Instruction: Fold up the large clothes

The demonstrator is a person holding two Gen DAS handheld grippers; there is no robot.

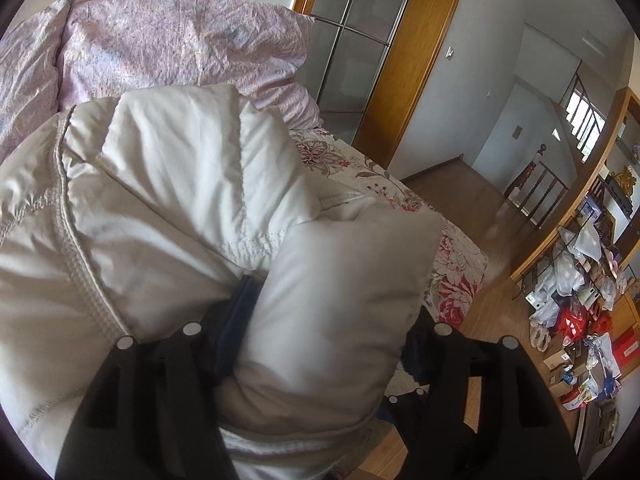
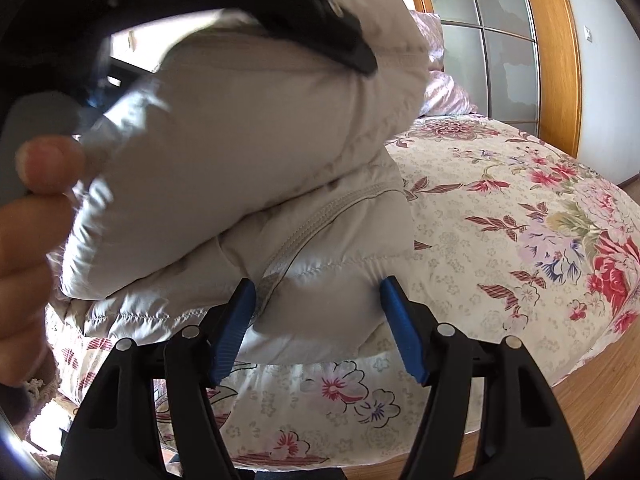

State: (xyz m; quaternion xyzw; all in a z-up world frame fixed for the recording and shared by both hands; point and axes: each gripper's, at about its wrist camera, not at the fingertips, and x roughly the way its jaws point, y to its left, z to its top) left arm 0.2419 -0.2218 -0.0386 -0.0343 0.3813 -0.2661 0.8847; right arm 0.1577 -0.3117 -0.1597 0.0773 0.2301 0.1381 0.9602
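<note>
A cream quilted down jacket [image 1: 168, 200] lies bunched on the floral bed. In the left wrist view a thick padded fold [image 1: 340, 300] of it fills the space between my left gripper's blue pads, and my left gripper [image 1: 324, 320] is shut on it. In the right wrist view the jacket [image 2: 248, 152] is folded over itself, zipper showing. My right gripper [image 2: 318, 304] grips the lower padded edge between its blue fingers [image 2: 236, 320]. The left gripper's black body [image 2: 312, 28] and a hand show at the top left.
The bed has a floral sheet [image 2: 520, 216] and a pink crinkled quilt [image 1: 168, 44] at its head. A wood-framed glass wardrobe [image 1: 352, 48] stands behind. Wooden floor [image 1: 492, 296] and a cluttered shelf [image 1: 580, 312] lie to the right.
</note>
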